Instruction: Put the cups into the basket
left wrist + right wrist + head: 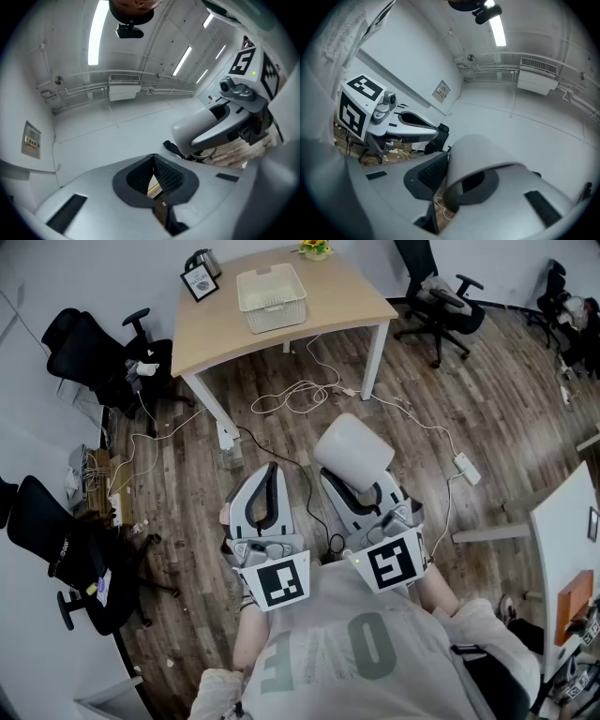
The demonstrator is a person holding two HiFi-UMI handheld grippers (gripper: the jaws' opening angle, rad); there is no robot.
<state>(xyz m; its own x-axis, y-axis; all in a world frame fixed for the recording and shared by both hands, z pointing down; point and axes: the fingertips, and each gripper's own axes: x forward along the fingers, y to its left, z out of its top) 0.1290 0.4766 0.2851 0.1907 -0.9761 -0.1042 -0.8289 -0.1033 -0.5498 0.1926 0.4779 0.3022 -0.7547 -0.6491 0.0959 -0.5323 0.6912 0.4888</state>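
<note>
The white cup (352,454) lies lengthwise along the jaws of the right gripper (356,479), mouth toward that gripper's camera. It is clamped between the pads above the wooden floor (469,390). Beside it, the left gripper (270,474) is pressed closed, empty. The basket (277,319) sits well apart on the table (216,329).

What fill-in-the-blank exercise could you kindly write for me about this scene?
1. The right gripper is shut on a white ____.
2. The basket stands on the wooden ____.
3. The left gripper, its jaws shut, holds ____.

Missing words: cup; table; nothing.
</note>
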